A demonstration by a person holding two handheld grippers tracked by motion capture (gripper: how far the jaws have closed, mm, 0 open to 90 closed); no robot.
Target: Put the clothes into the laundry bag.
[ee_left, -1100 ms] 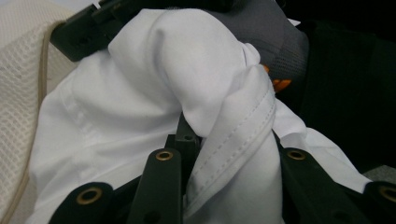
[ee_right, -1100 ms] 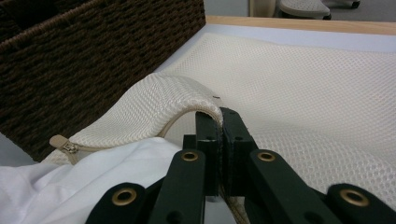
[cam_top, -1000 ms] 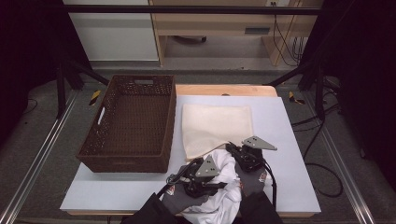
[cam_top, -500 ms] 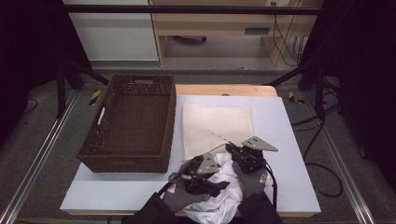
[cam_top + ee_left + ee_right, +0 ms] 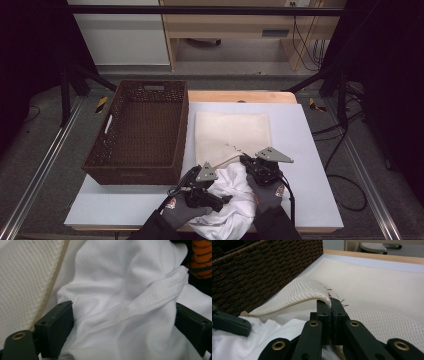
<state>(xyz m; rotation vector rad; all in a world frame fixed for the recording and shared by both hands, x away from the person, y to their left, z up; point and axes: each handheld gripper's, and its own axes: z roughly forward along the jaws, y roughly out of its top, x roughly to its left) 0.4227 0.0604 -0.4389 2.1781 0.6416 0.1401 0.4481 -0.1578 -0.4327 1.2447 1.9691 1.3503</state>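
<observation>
A crumpled white garment (image 5: 235, 202) lies at the table's front edge, partly on a cream mesh bag (image 5: 232, 132) spread flat behind it. My left gripper (image 5: 220, 199) sits in the garment. Its jaws have just been opening and stand wide, with a hemmed fold of the white garment (image 5: 112, 277) loose between them. My right gripper (image 5: 246, 161) is shut on the near edge of the mesh bag (image 5: 374, 290) and holds that edge lifted above the garment (image 5: 249, 345). In the right gripper view its jaws (image 5: 330, 306) pinch the mesh rim.
A dark brown wicker basket (image 5: 132, 175) stands empty on the left of the white table top (image 5: 310, 165), close beside the mesh bag. Its wall (image 5: 262, 270) rises just left of my right gripper. Black frame posts and cables flank the table.
My left gripper has shifted a little to the left and sunk into the white garment, its jaws spreading. The right gripper has kept still with the mesh edge in it.
</observation>
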